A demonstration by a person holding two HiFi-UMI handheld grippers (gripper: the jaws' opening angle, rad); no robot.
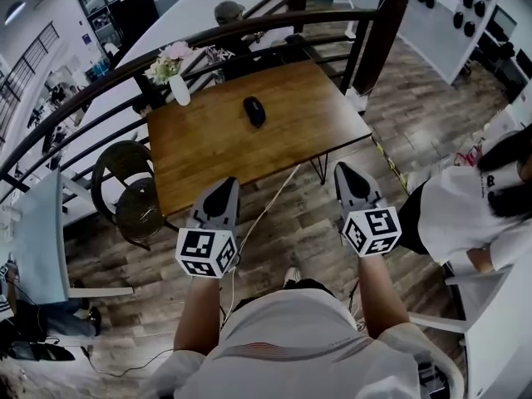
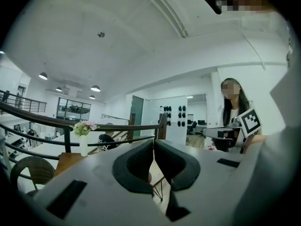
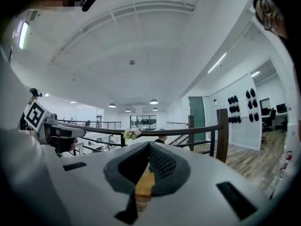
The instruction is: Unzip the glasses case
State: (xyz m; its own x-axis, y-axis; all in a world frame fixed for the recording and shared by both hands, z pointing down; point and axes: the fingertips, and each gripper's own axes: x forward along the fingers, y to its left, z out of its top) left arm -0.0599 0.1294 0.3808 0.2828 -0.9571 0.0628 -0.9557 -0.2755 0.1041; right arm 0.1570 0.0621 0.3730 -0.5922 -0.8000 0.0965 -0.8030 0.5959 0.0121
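Both tools are clenched w/ nothing in them. L gripper (image 1: 224,188) has its pads pressed together in its own view (image 2: 153,146), only room bkgd beyond. R gripper (image 3: 148,148) is the same, w/ a strip of wood showing below the closed tips. In the head view, R gripper (image 1: 347,174) sits lower right of centre and L lower left. Both are short of the table (image 1: 208,152) near edge.

The glasses case (image 1: 254,110), a dark oval, lies upper centre of the frame, on the far half of the tabletop, well apart from both tools. It doesn't show in either gripper view.

Step in hand, prob.: the approach. To do it well, open both before reaching the case. One should pin the body and the other pinch the zip pull. The pull is too small to see from here, so find which end it's at first. The case looks light and will likely slide if not pinned.

Room: the tabletop round the case is bare. The vase (image 1: 179,90) w/ flowers stands at the upper-left corner, well clear. A chair (image 1: 133,198) is tucked at the left edge, and the railing (image 1: 249,25) runs right behind the far edge. A 2nd person (image 1: 465,206) sits close at frame right, so keep the R elbow in.
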